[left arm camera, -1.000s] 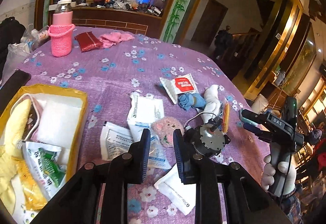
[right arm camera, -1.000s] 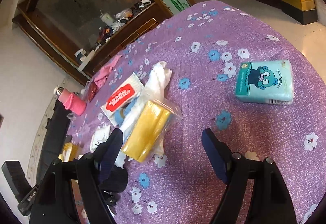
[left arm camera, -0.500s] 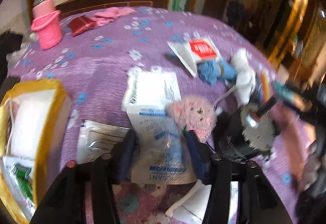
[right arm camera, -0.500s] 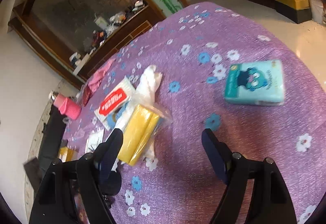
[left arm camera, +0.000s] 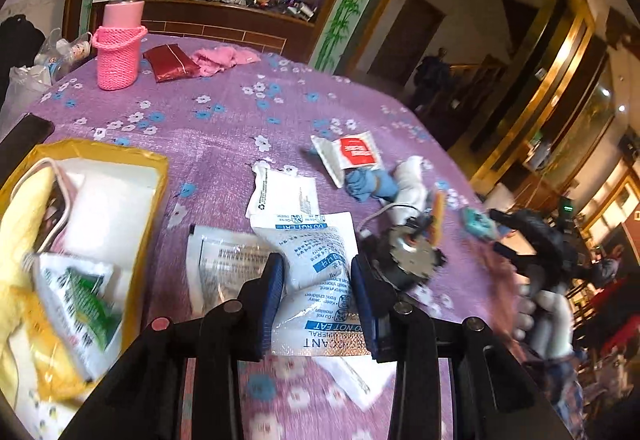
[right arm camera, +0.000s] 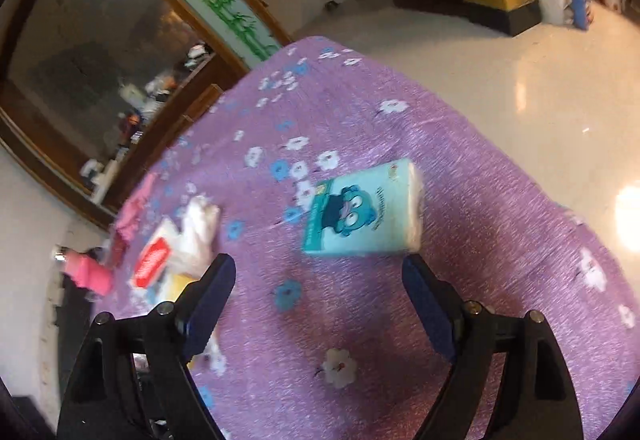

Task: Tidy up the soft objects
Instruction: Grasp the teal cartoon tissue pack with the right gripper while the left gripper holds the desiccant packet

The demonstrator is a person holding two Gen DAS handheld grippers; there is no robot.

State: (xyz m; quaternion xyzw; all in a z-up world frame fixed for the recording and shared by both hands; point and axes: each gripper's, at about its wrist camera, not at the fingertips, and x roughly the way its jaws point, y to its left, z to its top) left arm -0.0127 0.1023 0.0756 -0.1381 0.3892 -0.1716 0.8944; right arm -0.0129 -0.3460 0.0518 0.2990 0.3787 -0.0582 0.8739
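Left wrist view, from the left: a yellow-rimmed box [left arm camera: 158, 175] sits at the near left of the tabletop [left arm camera: 224, 131], which is covered by a purple flowered cloth. Inside the box lie a yellow soft item [left arm camera: 20, 224] and a white packet with green print [left arm camera: 78, 296]. Far left stands a bottle in a pink knitted sleeve [left arm camera: 119, 53], with a dark red pouch [left arm camera: 170, 57] and a pink cloth [left arm camera: 224, 57] just beside it to the right. In the near middle, several white desiccant sachets [left arm camera: 316, 252] overlap one another. The left claw [left arm camera: 318, 290] straddles the nearest of them; its jaws have just been closing, they stand narrowly apart, and the sachet lies between the pads, though whether they press on it I cannot tell. Right of the sachets is a round black and silver gadget [left arm camera: 408, 260]. Beyond it lie a white packet with a red label [left arm camera: 352, 155], a blue cloth bundle [left arm camera: 368, 185] and a white cloth [left arm camera: 412, 179]. At the far right a gloved hand [left arm camera: 548, 324] holds the right claw [left arm camera: 500, 232], blurred.

Right wrist view, from the left: the pink-sleeved bottle, red-labelled packet and white cloth show blurred at the left edge. The right claw's jaws have just been opening and stand wide, with nothing between them. A teal tissue pack [right arm camera: 362, 215] with a cartoon face lies on the cloth just beyond the fingertips [right arm camera: 218, 280], nearer the right finger, apart from both.
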